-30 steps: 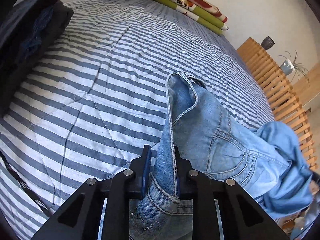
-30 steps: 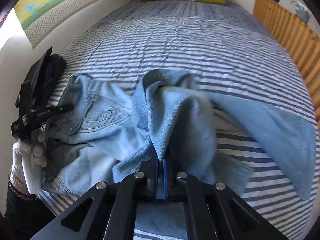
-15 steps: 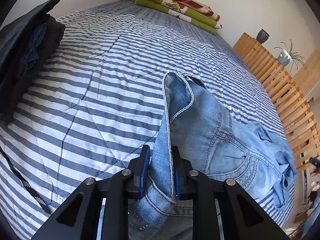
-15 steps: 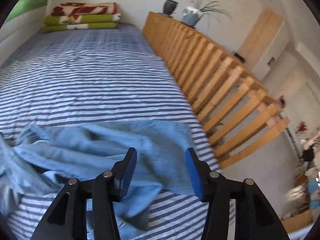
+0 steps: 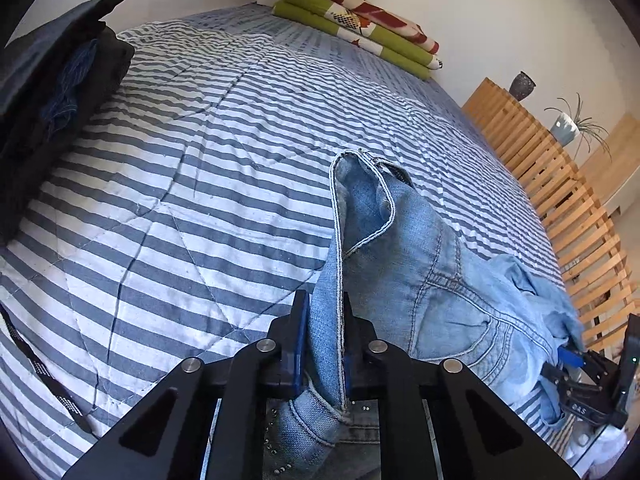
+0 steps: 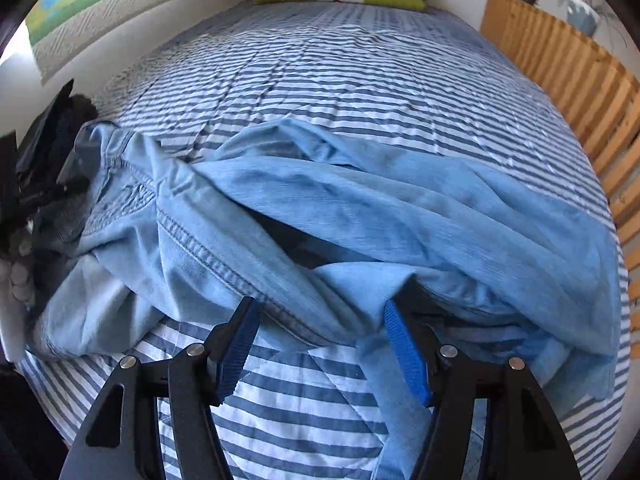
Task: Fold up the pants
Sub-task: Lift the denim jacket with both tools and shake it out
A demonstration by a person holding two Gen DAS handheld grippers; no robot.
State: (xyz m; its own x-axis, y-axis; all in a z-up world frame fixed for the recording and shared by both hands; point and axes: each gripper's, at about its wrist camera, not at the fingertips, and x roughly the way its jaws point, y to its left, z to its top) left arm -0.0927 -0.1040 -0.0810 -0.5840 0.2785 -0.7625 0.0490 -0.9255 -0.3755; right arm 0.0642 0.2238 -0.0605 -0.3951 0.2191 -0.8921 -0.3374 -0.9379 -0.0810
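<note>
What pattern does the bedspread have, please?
Blue-grey and white stripes on the bedspread, clearest in the right wrist view.

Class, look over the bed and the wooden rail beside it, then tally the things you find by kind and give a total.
Jeans: 1
Folded blankets: 2
Dark clothes pile: 1
Vase: 1
Potted plant: 1
Total: 6

Left black two-finger gripper with blue pads (image 5: 325, 308) angled down, jaws just closing further, pinching a fold of light blue denim pants (image 5: 404, 264). Right black gripper with blue ribbed pads (image 6: 320, 320) tilted down, jaws spread, nothing gripped, just opened
</note>
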